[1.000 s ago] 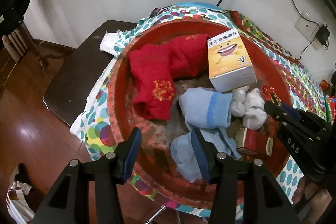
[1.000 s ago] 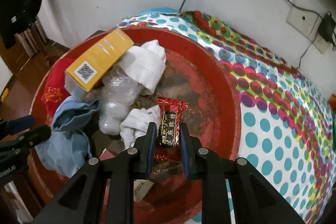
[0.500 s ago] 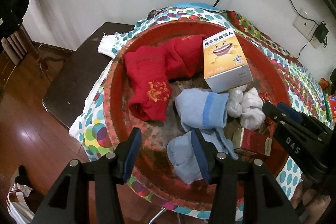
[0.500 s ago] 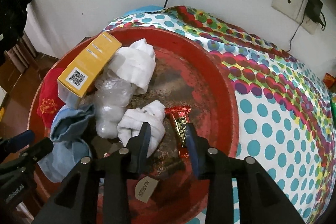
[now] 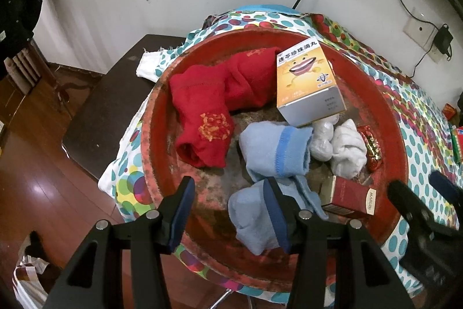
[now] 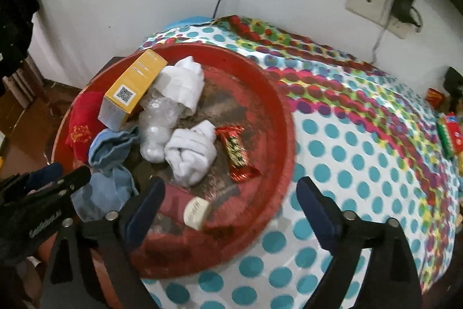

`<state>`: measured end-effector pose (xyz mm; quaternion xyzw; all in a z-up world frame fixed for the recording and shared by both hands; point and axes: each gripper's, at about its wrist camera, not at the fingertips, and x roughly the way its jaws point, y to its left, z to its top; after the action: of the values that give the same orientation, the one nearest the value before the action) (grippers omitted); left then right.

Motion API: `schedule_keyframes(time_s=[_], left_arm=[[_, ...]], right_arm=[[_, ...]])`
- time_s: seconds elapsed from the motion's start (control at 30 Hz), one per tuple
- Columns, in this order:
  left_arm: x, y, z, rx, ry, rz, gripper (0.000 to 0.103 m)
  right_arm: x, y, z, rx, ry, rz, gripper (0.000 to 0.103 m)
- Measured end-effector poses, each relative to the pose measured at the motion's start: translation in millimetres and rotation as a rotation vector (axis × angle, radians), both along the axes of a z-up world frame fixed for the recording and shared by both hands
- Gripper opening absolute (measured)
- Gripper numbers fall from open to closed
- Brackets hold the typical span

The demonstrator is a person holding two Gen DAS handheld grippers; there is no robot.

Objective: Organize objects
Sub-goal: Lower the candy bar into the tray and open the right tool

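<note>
White wall, with a dark cable hanging down it, backs a table under a polka-dot cloth (image 6: 347, 152), and on the cloth sits a round red basin (image 6: 277, 118) with a worn, stained floor. Much of the right-wrist view is motion-blurred, so print on the small dark-red carton (image 5: 350, 197) near the basin's front rim cannot be read there; in the left-wrist view its end flap shows lettering. A clear crumpled plastic bag (image 6: 157, 123) is half buried between a yellow-orange medicine box (image 5: 306, 80) and two rolled white socks (image 6: 191, 155), and the red sock pair (image 5: 214, 103) is cut off by the box's corner. Items at the table's far right edge are too small to name.

A second ago the right gripper (image 6: 228, 204) pinched the red-and-gold foil candy wrapper (image 6: 235, 152); half a second ago the jaws had parted around it. Now its jaws are opening wide with nothing between them, and the candy lies on the basin floor, just beside the nearer white sock roll.

Foil crinkles at both twisted ends, with a dark patterned gold panel along its middle. The left gripper (image 5: 228, 210) is parted, unchanged, hovering above the light-blue socks (image 5: 275, 155), gripping nothing.
</note>
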<state>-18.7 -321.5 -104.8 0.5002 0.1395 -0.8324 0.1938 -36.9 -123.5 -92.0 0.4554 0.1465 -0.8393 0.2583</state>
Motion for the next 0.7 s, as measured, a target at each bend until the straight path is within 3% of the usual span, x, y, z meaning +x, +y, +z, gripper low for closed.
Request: schedule_keyframes(time_s=[0.7], left_arm=[[-1, 5, -2, 0.014, -0.012, -0.005, 0.051]], right_arm=[[25, 11, 1, 0.029, -0.018, 0.028, 0.098]])
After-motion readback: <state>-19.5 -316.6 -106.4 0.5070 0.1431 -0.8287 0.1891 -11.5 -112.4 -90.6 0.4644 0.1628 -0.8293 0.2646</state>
